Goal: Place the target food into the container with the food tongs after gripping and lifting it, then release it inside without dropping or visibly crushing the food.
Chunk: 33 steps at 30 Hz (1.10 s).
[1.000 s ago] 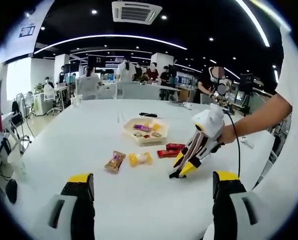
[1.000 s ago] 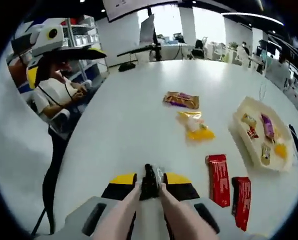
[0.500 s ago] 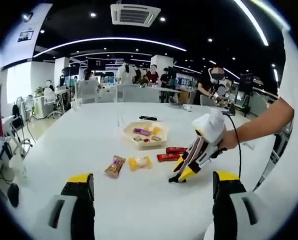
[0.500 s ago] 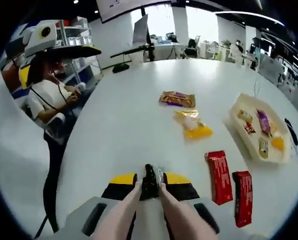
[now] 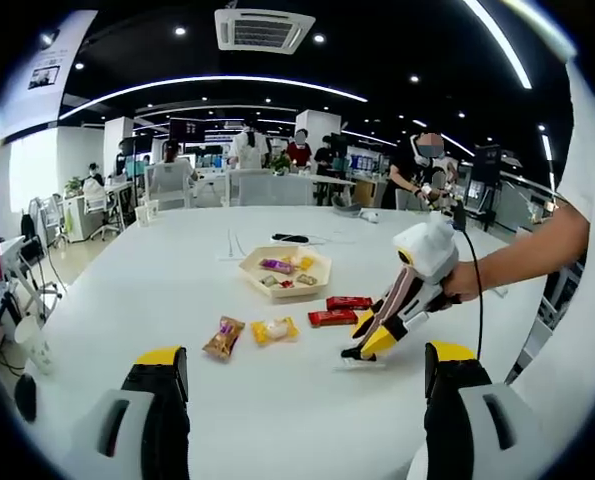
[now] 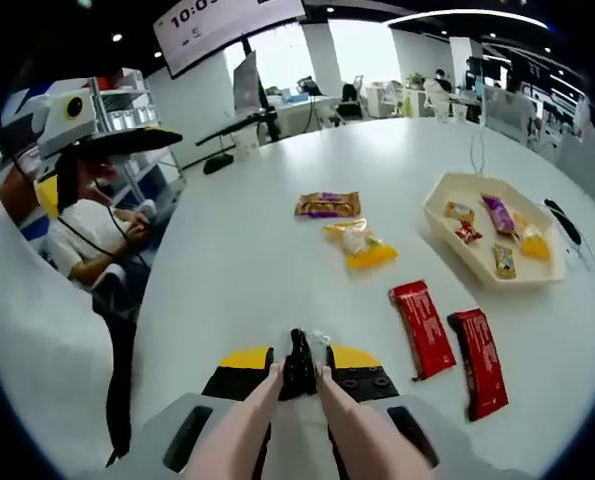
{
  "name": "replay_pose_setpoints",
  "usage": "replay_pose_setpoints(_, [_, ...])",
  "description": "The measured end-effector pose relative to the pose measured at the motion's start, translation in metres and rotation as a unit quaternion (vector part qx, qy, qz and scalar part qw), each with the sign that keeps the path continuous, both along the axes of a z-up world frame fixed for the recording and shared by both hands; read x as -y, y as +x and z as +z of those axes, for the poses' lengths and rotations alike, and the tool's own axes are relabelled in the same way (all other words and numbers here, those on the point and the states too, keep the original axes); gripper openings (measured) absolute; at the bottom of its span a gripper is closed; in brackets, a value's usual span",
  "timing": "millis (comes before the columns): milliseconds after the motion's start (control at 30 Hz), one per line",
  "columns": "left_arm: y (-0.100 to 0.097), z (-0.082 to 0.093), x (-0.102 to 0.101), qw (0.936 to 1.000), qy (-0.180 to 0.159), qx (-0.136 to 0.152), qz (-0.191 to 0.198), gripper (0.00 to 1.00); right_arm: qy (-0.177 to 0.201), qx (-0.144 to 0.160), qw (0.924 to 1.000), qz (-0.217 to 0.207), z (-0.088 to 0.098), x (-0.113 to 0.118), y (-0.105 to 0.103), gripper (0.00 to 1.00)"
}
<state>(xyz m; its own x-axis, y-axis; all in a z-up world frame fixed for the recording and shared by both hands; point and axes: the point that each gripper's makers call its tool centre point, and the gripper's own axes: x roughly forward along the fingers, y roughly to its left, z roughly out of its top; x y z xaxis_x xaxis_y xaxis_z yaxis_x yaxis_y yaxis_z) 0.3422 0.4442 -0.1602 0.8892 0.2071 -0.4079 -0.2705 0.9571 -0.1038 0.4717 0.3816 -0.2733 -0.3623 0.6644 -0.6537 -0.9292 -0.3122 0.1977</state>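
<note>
Pale food tongs (image 6: 295,400) run forward between my right gripper's (image 6: 297,362) yellow-tipped jaws, which are shut on them. A small clear-wrapped piece (image 6: 318,345) sits at the tongs' dark tip, just above the white table. In the left gripper view the right gripper (image 5: 372,340) slants down to the table, held by a person's hand. The cream tray (image 5: 247,268) (image 6: 435,212) holds several wrapped snacks. Two red packets (image 5: 349,302) (image 6: 422,315), a yellow packet (image 5: 275,330) (image 6: 360,245) and a brown packet (image 5: 224,338) (image 6: 327,205) lie on the table. My left gripper (image 5: 307,358) stands open.
A dark cable (image 5: 295,238) (image 6: 562,220) lies beyond the tray. A paper cup (image 5: 32,342) stands near the table's left edge. A person in white (image 6: 92,235) stands off the table's edge. Several people are at desks far behind the table.
Both cameras have pulled back and up a little, so the table looks farther away. The tongs stay shut on the small piece, and the packets and tray lie where they were.
</note>
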Motion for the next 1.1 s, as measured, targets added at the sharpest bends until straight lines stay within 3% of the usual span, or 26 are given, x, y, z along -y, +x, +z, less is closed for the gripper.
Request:
replay_pose_setpoints(333, [0.021,0.004,-0.009,0.9986,0.050,-0.002,-0.019,0.99,0.027,-0.040,0.9941,-0.098,0.017,0.024,0.016,0.20])
replay_pose_setpoints(467, [0.032,0.005,-0.019,0.9978,0.060,-0.002,-0.029,0.99,0.044,-0.058,0.9830,-0.168,0.031,0.029,0.023,0.20])
replay_pose_setpoints(533, [0.036,0.004,-0.022,0.9983,0.049,-0.003,-0.033,0.99,0.047,-0.058,0.9810,-0.179,0.033,0.030,0.024,0.20])
replay_pose_setpoints(633, [0.048,-0.003,-0.031,0.9970,0.042,-0.025,-0.060,0.99,0.058,-0.063,0.9683,-0.235,0.047,0.033,0.031,0.20])
replay_pose_setpoints(700, [0.057,-0.001,-0.034,0.9955,0.044,-0.017,-0.083,0.99,0.059,-0.060,0.9668,-0.241,0.050,0.034,0.031,0.20])
replay_pose_setpoints(867, [0.069,0.007,-0.037,0.9928,0.034,0.007,-0.115,0.99,0.064,-0.050,0.9549,-0.285,0.062,0.036,0.032,0.20])
replay_pose_setpoints(1100, [0.079,0.005,-0.049,0.9882,0.018,0.017,-0.151,0.99,0.066,-0.024,0.9401,-0.334,0.076,0.037,0.041,0.20])
